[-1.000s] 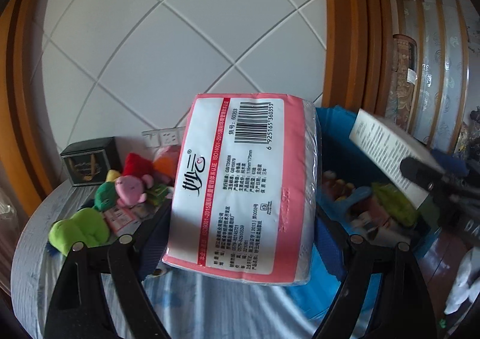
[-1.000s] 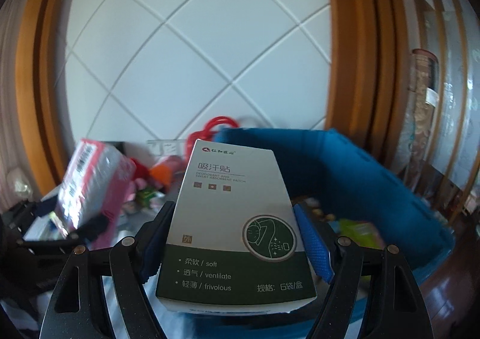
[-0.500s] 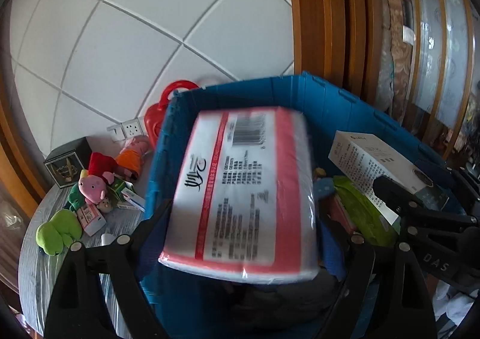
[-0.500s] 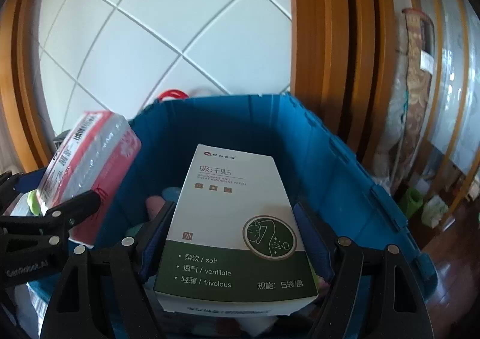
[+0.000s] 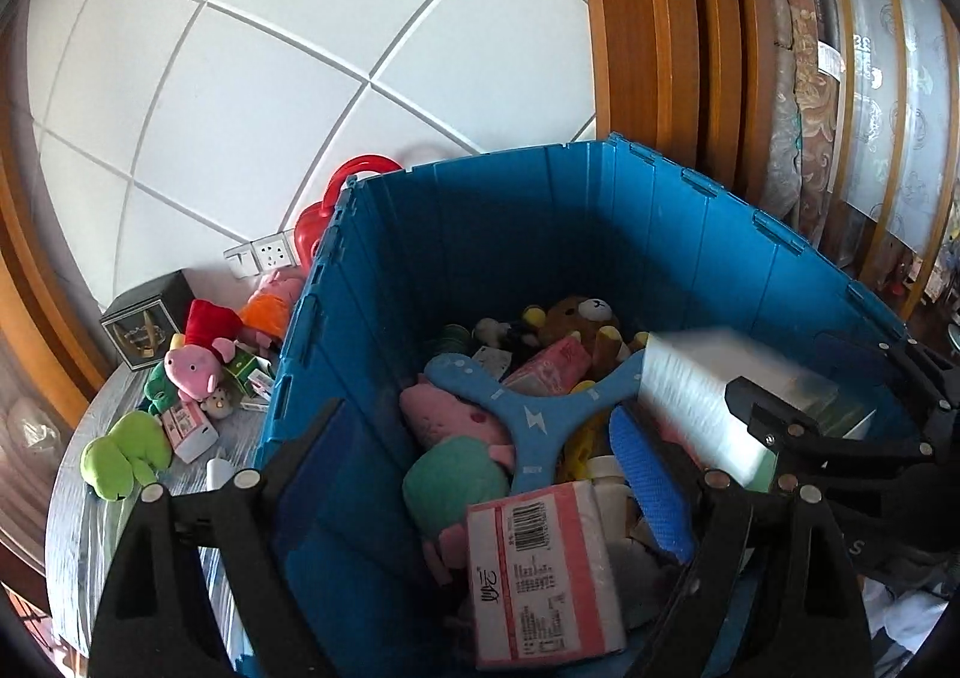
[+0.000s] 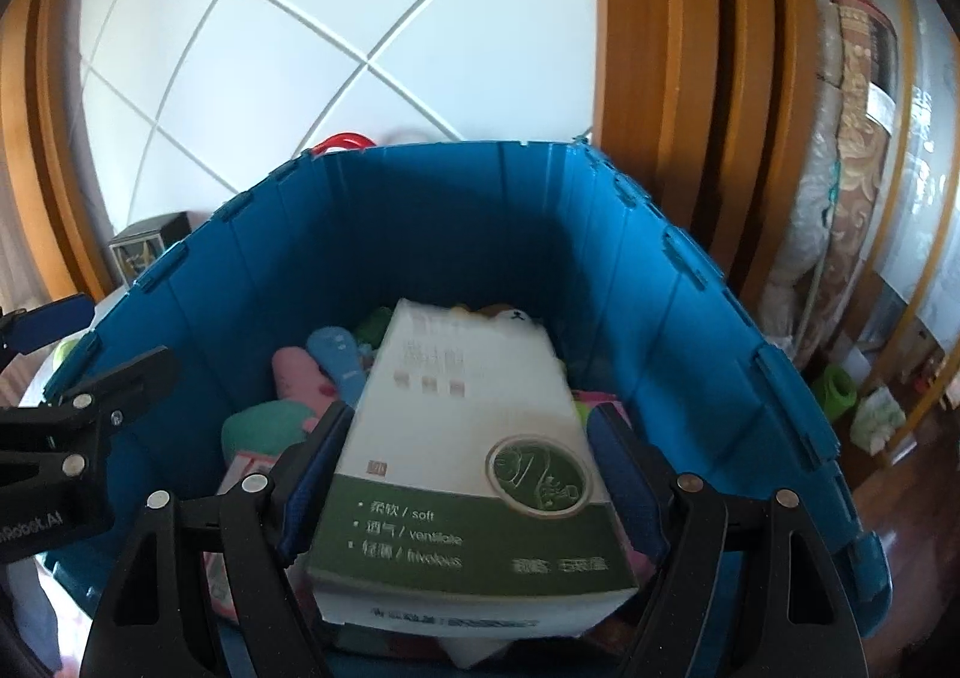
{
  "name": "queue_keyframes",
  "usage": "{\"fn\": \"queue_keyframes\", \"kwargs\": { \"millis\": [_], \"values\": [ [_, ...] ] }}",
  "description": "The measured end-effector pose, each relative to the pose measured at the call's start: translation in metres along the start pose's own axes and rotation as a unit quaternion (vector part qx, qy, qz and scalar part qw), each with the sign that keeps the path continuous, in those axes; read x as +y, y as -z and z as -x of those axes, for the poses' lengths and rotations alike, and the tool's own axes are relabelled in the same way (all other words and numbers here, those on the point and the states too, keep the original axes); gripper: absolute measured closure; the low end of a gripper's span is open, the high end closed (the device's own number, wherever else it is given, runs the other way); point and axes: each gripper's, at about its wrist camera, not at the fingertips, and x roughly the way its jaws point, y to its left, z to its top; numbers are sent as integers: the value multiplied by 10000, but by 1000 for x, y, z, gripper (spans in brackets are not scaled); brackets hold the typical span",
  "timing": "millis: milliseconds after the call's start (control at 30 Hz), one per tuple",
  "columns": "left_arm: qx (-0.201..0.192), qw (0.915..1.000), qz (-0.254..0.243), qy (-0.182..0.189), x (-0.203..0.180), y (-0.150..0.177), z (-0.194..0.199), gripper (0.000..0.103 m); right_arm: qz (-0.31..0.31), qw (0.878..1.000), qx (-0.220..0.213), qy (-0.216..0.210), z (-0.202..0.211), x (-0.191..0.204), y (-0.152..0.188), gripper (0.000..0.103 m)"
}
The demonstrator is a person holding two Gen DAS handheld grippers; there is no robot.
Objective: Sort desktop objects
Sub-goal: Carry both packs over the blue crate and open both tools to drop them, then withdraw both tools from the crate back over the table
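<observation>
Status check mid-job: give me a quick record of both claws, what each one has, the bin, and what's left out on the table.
bin: blue crate, partly filled with toys
left claw: open, over the crate, nothing gripped
tissue pack: lying in the crate below the left claw
right claw: over the crate, white and green box between its jaws; the box is blurred, grip unclear
on table: green plush, pink pig plush, dark box, small items
</observation>
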Motion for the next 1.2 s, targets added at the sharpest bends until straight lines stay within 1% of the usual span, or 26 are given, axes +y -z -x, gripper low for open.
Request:
{"fn": "queue_keyframes", "kwargs": {
  "millis": [33, 133, 233, 333, 433, 533, 600, 733, 767, 833, 933, 1067, 1200],
  "values": [
    [-11, 10000, 27, -2, 1, 1, 1, 16, 0, 10000, -7, -13, 0, 0, 0, 23],
    [-49, 10000, 70, -21, 5, 3, 5, 15, -61, 9999, -28, -132, 3, -1, -1, 5],
    [-123, 9999, 117, -29, 8, 6, 12, 15, -49, 9997, -93, -203, 9, -1, 1, 4],
    [-292, 9994, 171, -109, 14, 9, 23, 15, -66, 9995, -183, -250, 18, -1, 5, 0],
    [-503, 9981, 328, -125, 26, 13, 39, 15, -92, 9991, -304, -289, 30, -1, 7, 0],
    [-688, 9963, 485, -152, 40, 17, 55, 15, -156, 9976, -470, -488, 44, 1, 9, 0],
    [-838, 9947, 575, -182, 51, 20, 66, 15, -226, 9952, -630, -717, 56, 4, 8, 0],
    [-1129, 9893, 853, -369, 82, 27, 86, 15, -263, 9898, -1012, -968, 79, 21, 3, 0],
    [-1192, 9872, 938, -502, 94, 31, 91, 15, -248, 9887, -1088, -997, 83, 25, 2, 0],
    [-1185, 9862, 1014, -555, 111, 38, 94, 15, -184, 9856, -1291, -1076, 93, 42, -1, 0],
    [-1046, 9856, 1283, -349, 150, 54, 94, 15, -72, 9820, -1463, -1191, 102, 75, -7, 0],
    [-1006, 9835, 1397, -557, 200, 76, 97, 15, -16, 9784, -1522, -1397, 105, 128, -13, 0],
    [-942, 9810, 1543, -705, 271, 108, 102, 15, 67, 9738, -1696, -1516, 110, 198, -15, 0]
  ]
}}
